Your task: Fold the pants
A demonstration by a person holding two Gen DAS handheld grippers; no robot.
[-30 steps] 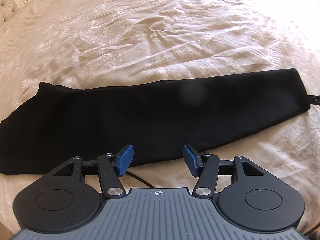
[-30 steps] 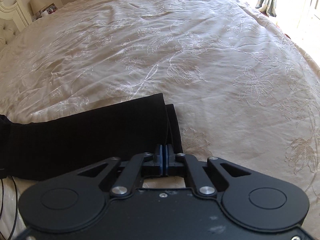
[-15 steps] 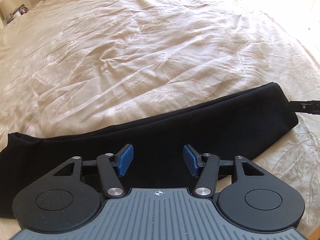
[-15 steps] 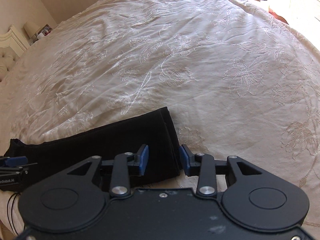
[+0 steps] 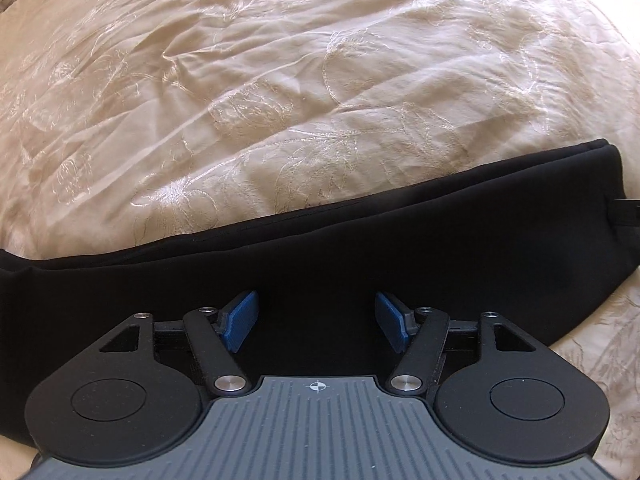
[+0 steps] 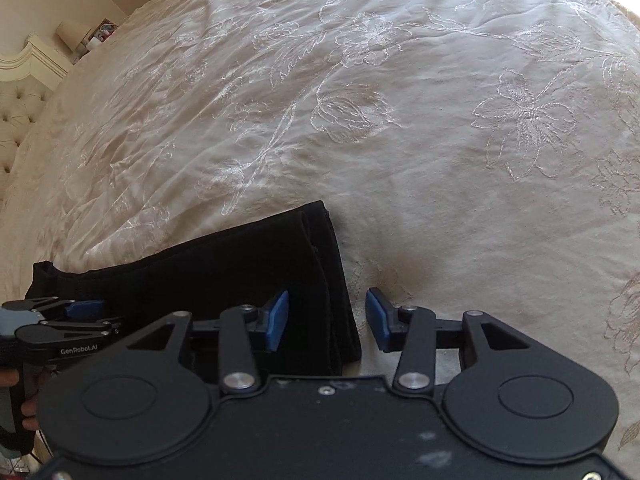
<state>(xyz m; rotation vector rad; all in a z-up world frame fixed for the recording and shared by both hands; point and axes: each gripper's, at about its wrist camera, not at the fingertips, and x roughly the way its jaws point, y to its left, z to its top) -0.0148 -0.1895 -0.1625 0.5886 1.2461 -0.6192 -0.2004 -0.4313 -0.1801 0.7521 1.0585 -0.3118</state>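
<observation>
Black pants lie flat in a long band across the near side of the bed, folded lengthwise. My left gripper is open and empty, its blue pads over the middle of the band. My right gripper is open and empty at the leg-cuff end of the pants, with the cuff edge between its pads. The left gripper also shows in the right wrist view, over the far left part of the pants. A black tip of the right gripper shows at the right edge of the left wrist view.
A cream embroidered bedspread covers the bed beyond the pants. A tufted headboard and a lamp on a nightstand stand at the far left.
My right gripper has opened and let go of the cuff end. My left gripper has moved forward over the pants and stayed open.
</observation>
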